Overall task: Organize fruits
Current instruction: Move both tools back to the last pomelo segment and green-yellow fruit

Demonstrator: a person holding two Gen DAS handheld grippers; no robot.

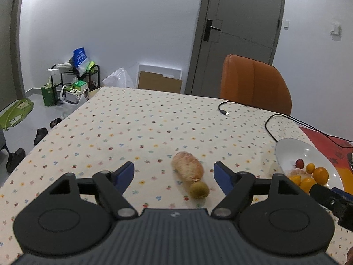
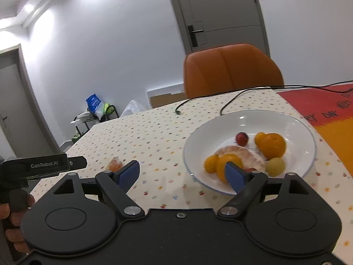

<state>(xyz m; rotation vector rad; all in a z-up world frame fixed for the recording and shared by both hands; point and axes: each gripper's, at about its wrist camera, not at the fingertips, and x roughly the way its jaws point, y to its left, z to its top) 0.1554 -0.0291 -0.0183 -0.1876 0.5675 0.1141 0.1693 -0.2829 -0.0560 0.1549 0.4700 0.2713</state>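
On the dotted tablecloth lie a peeled citrus piece (image 1: pixel 187 169) and, touching its near end, a small green-brown fruit (image 1: pixel 199 190). My left gripper (image 1: pixel 174 174) hovers just short of them, open, with nothing between its blue pads. A white plate (image 2: pixel 253 116) holds a red fruit (image 2: pixel 242 138), an orange (image 2: pixel 271 143), small oranges (image 2: pixel 211 163), a peeled citrus piece (image 2: pixel 245 154) and a pale green fruit (image 2: pixel 275 166). My right gripper (image 2: pixel 182 174) stands open and empty at the plate's near left rim. The plate (image 1: pixel 293 150) also shows at the right of the left wrist view.
A black cable (image 1: pixel 222 108) and a second cable (image 1: pixel 271 132) lie across the far table. An orange chair (image 1: pixel 253 84) stands behind it. A red and orange mat (image 2: pixel 326 108) lies right of the plate. A hand holds the left gripper's housing (image 2: pixel 44 165).
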